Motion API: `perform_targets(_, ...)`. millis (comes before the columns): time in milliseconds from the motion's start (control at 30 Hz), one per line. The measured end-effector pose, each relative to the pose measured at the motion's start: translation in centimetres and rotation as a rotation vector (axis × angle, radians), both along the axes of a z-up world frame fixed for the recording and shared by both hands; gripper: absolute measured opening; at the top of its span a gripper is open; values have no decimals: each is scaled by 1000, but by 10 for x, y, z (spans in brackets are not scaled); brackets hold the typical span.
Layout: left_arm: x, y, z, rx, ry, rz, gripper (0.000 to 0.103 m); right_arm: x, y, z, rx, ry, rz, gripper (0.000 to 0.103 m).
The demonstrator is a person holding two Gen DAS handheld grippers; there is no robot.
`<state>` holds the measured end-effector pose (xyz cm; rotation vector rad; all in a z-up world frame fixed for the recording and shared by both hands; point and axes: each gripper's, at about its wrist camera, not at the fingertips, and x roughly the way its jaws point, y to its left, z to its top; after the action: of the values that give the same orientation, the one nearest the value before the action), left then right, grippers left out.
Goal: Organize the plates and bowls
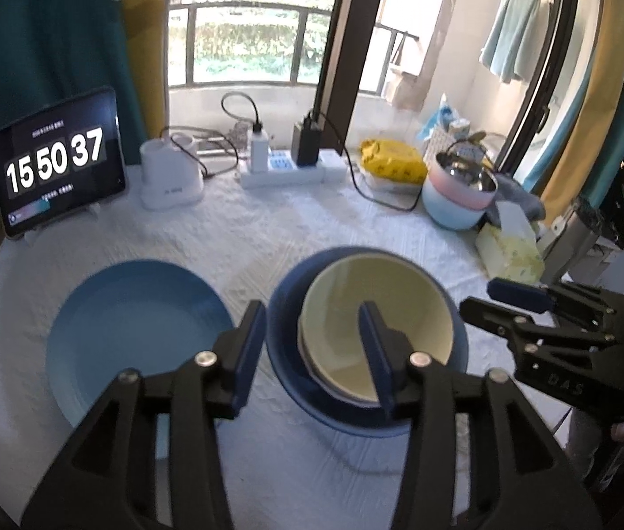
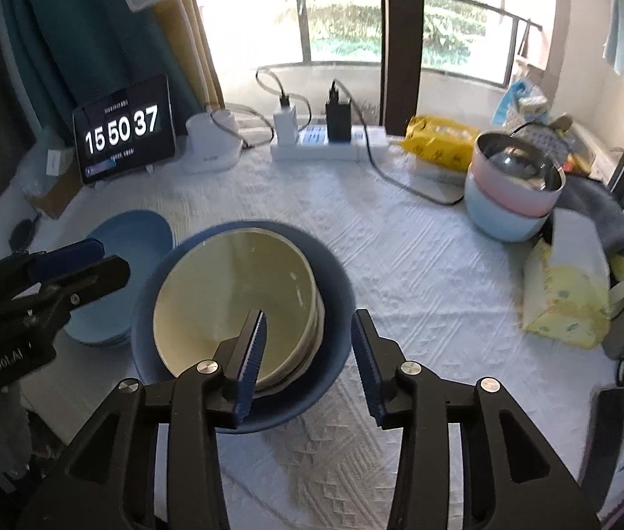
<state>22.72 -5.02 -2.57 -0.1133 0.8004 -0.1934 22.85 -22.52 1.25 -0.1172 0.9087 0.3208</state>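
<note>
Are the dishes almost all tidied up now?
Partly. Done: the cream bowls sit nested inside the dark blue bowl. In hand: nothing; the left claw and right claw are both open above that stack. Left: the light blue plate lies alone beside it, and the pink and blue bowl stack stands apart.

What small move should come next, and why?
Probably move the left tool sideways to the light blue plate. Both tools stand open and hold nothing, the right tool included. The cream bowls already sit nested inside the dark blue bowl, while that plate lies alone beside the stack on the tablecloth.
</note>
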Motion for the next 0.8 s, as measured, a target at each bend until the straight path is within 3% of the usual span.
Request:
perform_targets(300,13,10,33,-45,-3,-5,46,-1,-21,37,9,-68,-24,44)
perform_targets(433,25,10,55,-23,-10,-21,46,8,-36,73,-14,-88,-29,45)
perform_targets(533,36,14,64,-1,-7,-15,46,16,-49,97,-12,-91,-36,56)
perform_targets(667,46,20,51,-2,33,-4,46,25,-61,104,16,-81,-55,65)
perform_targets(800,57,21,26,21,90,7,46,30,-60,77,32,-43,-60,68)
